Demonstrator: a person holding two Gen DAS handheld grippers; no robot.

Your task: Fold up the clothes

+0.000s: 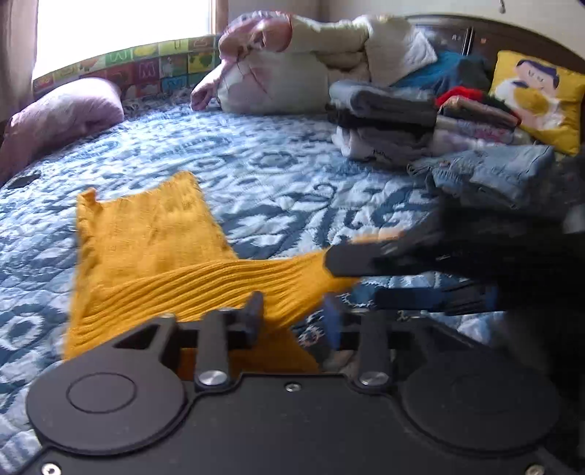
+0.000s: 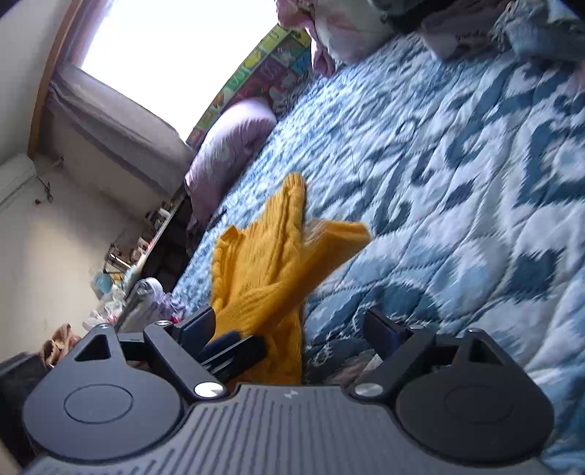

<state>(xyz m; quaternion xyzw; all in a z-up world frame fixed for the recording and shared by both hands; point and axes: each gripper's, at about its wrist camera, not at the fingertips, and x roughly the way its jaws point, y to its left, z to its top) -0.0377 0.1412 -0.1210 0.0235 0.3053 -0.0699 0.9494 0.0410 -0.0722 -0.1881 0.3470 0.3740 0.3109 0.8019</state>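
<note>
A mustard-yellow ribbed knit sweater [image 1: 153,248] lies partly spread on the bed, near its front edge, one part stretched taut toward the right. The right gripper [image 1: 331,265] pinches that stretched end with closed fingers in the left wrist view. The left gripper [image 1: 292,321] stands with fingers apart, the knit lying between and beneath them. Beyond the sweater the blue-and-white quilt [image 1: 285,153] runs bare to the far side. At the far right sit stacked folded clothes [image 1: 395,120], folded jeans [image 1: 493,175] and a yellow cushion [image 1: 541,98]; a lilac pillow [image 1: 62,113] lies left under the bright window [image 1: 124,25].
</note>
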